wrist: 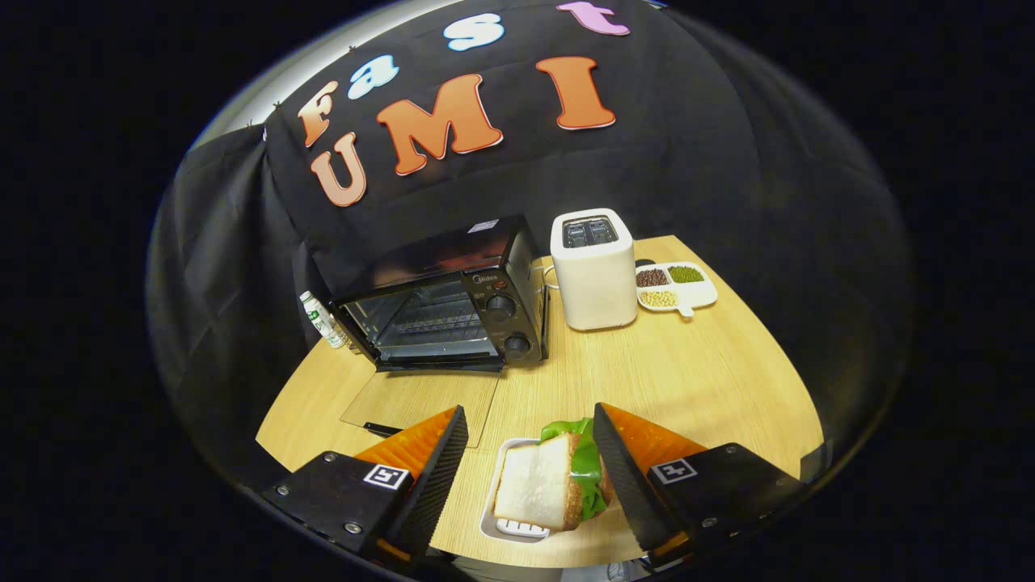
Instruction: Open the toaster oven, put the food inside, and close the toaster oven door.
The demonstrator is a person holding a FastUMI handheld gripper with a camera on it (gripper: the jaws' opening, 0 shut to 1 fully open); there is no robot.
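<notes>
The gripper hangs low over a light wooden table, and its two fingers are spread wide apart. Between them lies a sandwich made of white bread with green lettuce. The sandwich sits on a small white tray. The right finger is just beside the lettuce side of the sandwich; I cannot tell if it touches. The left finger is well away from the bread, so nothing is squeezed. Beyond the fingers stands a black toaster oven with two round knobs on its right side. Its glass door is folded all the way down and lies flat on the table, near the left finger. You can see the wire rack inside. Right of the oven stands a white pop-up toaster. Next to that is a white dish with three little heaps of beans, brown, green and pale. A small bottle with a green label leans at the oven's left side.
</notes>
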